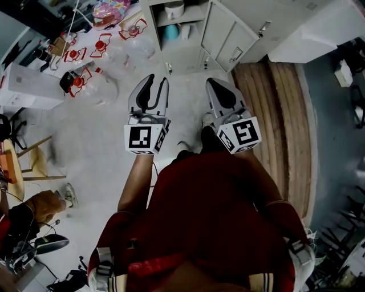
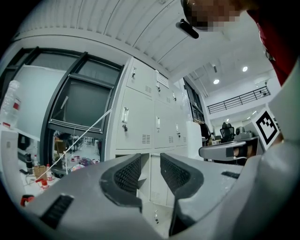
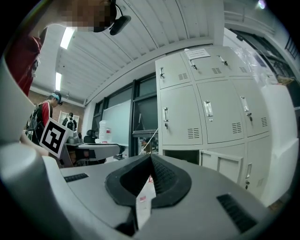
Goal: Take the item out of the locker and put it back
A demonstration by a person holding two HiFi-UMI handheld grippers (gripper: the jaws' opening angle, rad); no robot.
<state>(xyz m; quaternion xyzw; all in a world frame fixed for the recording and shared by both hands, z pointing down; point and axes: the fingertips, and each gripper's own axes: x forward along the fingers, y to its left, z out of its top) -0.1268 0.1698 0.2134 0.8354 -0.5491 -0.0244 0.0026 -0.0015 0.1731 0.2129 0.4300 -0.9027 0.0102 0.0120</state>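
The grey locker bank [image 1: 239, 31] stands ahead of me, with one low compartment [image 1: 173, 25] open. Inside it I see a white container [image 1: 174, 9] and a teal item [image 1: 171, 32]. My left gripper [image 1: 158, 82] hangs over the floor short of the locker, jaws open and empty; in the left gripper view the left gripper [image 2: 150, 161] points at the lockers [image 2: 140, 122]. Beside it, my right gripper [image 1: 210, 81] has its jaws together. In the right gripper view the right gripper [image 3: 150, 159] is shut, with only a pale sliver showing through the slit below its tips. It faces the open compartment [image 3: 180, 156].
Large clear water bottles with red labels [image 1: 94, 85] lie on the floor to the left. An open locker door [image 1: 225, 31] swings out on the right. Wooden planks [image 1: 279, 114] run along the right side. A wooden chair [image 1: 31, 159] and a seated person [image 1: 40, 205] are at lower left.
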